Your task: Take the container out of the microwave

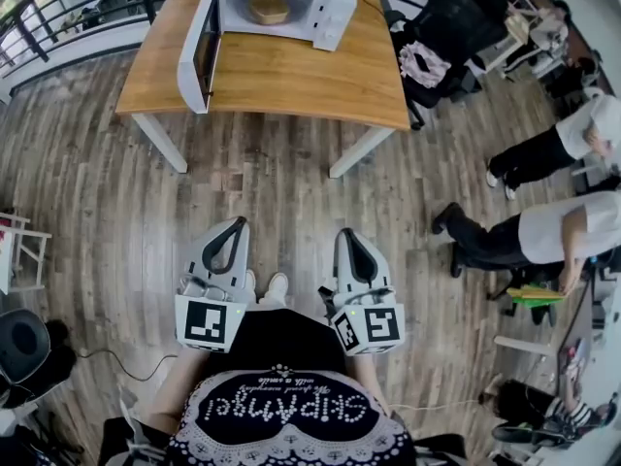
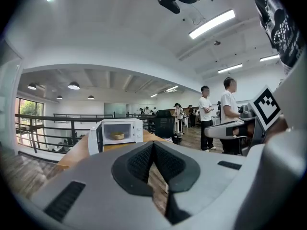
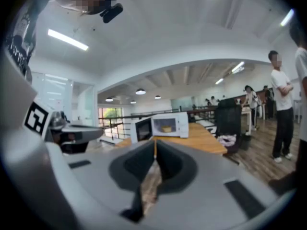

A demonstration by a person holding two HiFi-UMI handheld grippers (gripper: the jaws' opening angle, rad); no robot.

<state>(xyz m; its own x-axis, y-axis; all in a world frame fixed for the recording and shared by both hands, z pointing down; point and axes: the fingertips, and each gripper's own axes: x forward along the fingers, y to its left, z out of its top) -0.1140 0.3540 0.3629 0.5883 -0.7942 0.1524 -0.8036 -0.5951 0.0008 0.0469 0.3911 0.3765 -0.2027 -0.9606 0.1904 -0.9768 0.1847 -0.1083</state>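
A white microwave stands on a wooden table far ahead, its door swung open to the left. Inside it sits a tan, bowl-like container. The same microwave and container show small in the left gripper view, as do the microwave and container in the right gripper view. My left gripper and right gripper are held close to my body, side by side, well short of the table. Both are shut with nothing between the jaws, also seen in the left gripper and right gripper views.
Wood-plank floor lies between me and the table. A black chair draped with clothes stands at the table's right end. Two people stand at the right near desks. A railing runs along the back left; a white stool is at left.
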